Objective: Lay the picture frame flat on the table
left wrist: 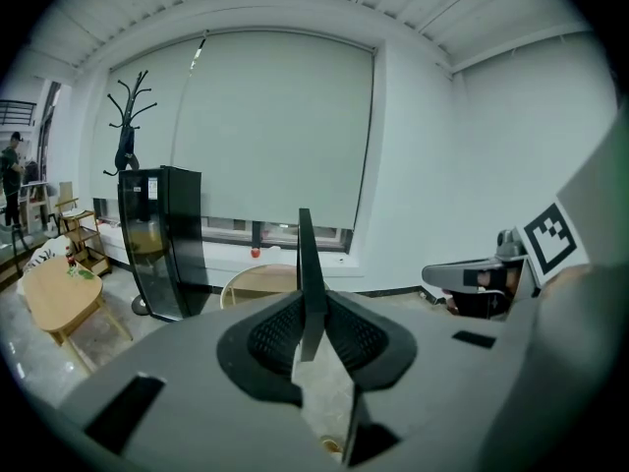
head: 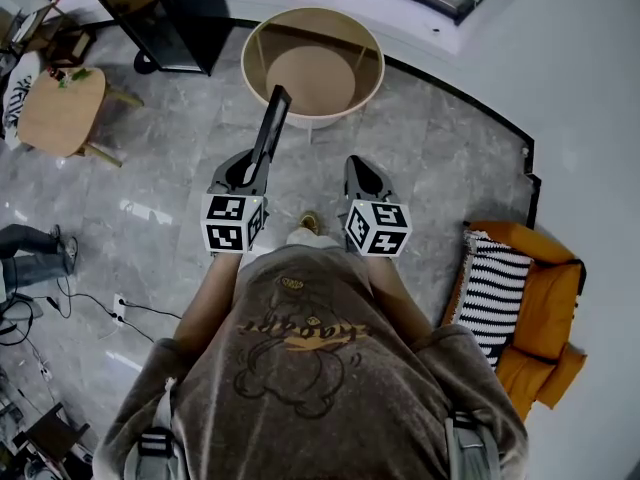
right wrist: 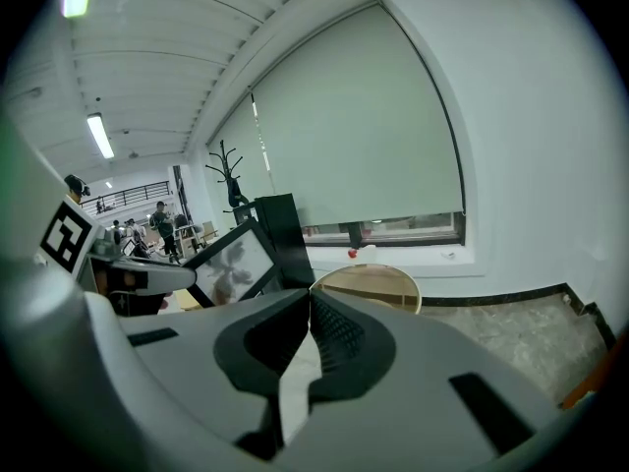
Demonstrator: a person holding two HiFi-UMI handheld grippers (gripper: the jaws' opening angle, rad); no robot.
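Observation:
A black picture frame (head: pixel 270 128) stands edge-on in my left gripper (head: pixel 250 173), which is shut on its lower edge and holds it upright over the floor. In the left gripper view the frame (left wrist: pixel 307 264) rises as a thin dark blade between the pads of the left gripper (left wrist: pixel 313 308). From the right gripper view the frame's pale picture face (right wrist: pixel 231 264) shows at left. My right gripper (head: pixel 365 178) hangs beside it, shut with nothing in it, its tips (right wrist: pixel 310 308) touching. The round wooden table (head: pixel 370 48) lies ahead, beyond both grippers.
A black cabinet (head: pixel 160 8) stands left of the round table. A small wooden table (head: pixel 60 108) is further left. An orange sofa with a striped cushion (head: pixel 495 293) sits at the right. Cables (head: pixel 120 308) and a person's legs (head: pixel 30 248) are on the grey floor at left.

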